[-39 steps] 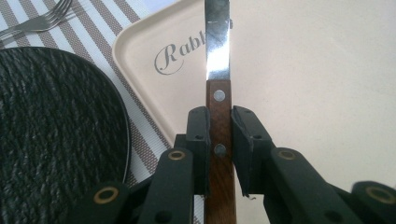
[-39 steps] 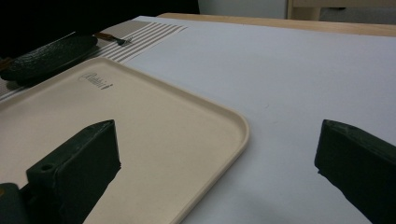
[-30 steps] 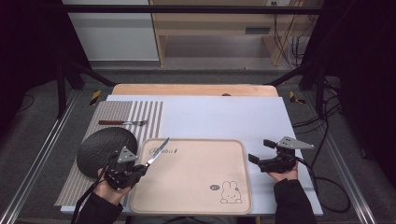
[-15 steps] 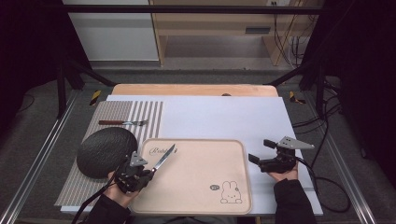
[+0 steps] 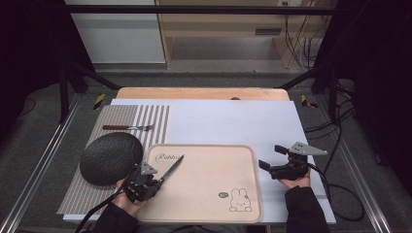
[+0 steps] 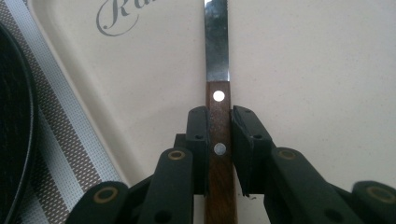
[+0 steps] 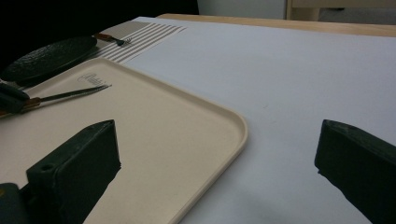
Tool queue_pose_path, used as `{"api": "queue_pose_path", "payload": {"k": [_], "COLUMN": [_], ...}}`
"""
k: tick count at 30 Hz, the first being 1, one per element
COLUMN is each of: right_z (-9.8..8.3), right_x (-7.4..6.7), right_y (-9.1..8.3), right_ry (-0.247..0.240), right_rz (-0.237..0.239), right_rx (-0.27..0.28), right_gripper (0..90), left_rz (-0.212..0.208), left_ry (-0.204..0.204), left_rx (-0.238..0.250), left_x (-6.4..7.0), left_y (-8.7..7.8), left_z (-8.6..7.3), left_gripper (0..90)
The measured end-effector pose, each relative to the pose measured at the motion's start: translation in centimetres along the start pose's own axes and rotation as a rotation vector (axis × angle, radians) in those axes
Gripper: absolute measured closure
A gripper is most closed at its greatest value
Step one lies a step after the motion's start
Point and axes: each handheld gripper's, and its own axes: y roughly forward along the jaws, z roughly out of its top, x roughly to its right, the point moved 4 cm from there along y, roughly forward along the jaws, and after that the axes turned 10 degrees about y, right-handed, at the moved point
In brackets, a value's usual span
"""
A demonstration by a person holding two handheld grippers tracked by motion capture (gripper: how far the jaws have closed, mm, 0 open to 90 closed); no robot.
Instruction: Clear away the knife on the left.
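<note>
left gripper view: left hand-held gripper (image 6: 218,135) clamped on knife (image 6: 217,70) handle over tray (image 6: 327,70); right hand-held gripper (image 7: 217,158) apart.

Round black textured plate (image 5: 111,158) sits on striped grey-and-white woven placemat (image 5: 127,116), left of table, w/ its right edge just beside the tray. Small fork w/ reddish-brown wooden handle (image 5: 127,127) lies flat on same mat, behind plate & apart from it. White sheet (image 5: 228,121) covers most of light wooden tabletop (image 5: 199,92). Black cables (image 5: 335,124) on grey floor at right
</note>
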Motion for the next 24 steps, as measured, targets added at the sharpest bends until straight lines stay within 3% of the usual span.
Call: {"api": "queue_pose_path", "payload": {"k": [7, 11, 14, 18, 21, 24], "right_z": [0.0, 0.0, 0.0, 0.0, 0.0, 0.0], "right_x": [0.0, 0.0, 0.0, 0.0, 0.0, 0.0], "right_y": [0.0, 0.0, 0.0, 0.0, 0.0, 0.0], "right_ry": [0.000, 0.000, 0.000, 0.001, 0.000, 0.000], "right_rz": [0.001, 0.001, -0.001, -0.002, -0.002, -0.002], "right_rx": [0.002, 0.003, 0.000, -0.002, -0.001, 0.002], "right_gripper": [0.3, 0.3, 0.2, 0.2, 0.2, 0.3], "left_rz": [0.005, -0.015, -0.041, -0.071, -0.065, -0.122], "left_ry": [0.005, -0.006, -0.018, -0.008, 0.029, 0.028], "left_rx": [-0.001, 0.068, 0.113, 0.156, 0.172, 0.209], "left_x": [-0.1, -0.4, -0.9, -1.2, -1.3, -1.0], "left_y": [0.1, -0.9, -1.4, -1.5, -1.4, -0.9], "left_z": [-0.1, 0.4, 0.8, 1.4, 2.3, 3.1], "left_gripper": [75.2, 68.0, 56.3, 45.7, 41.0, 38.4]}}
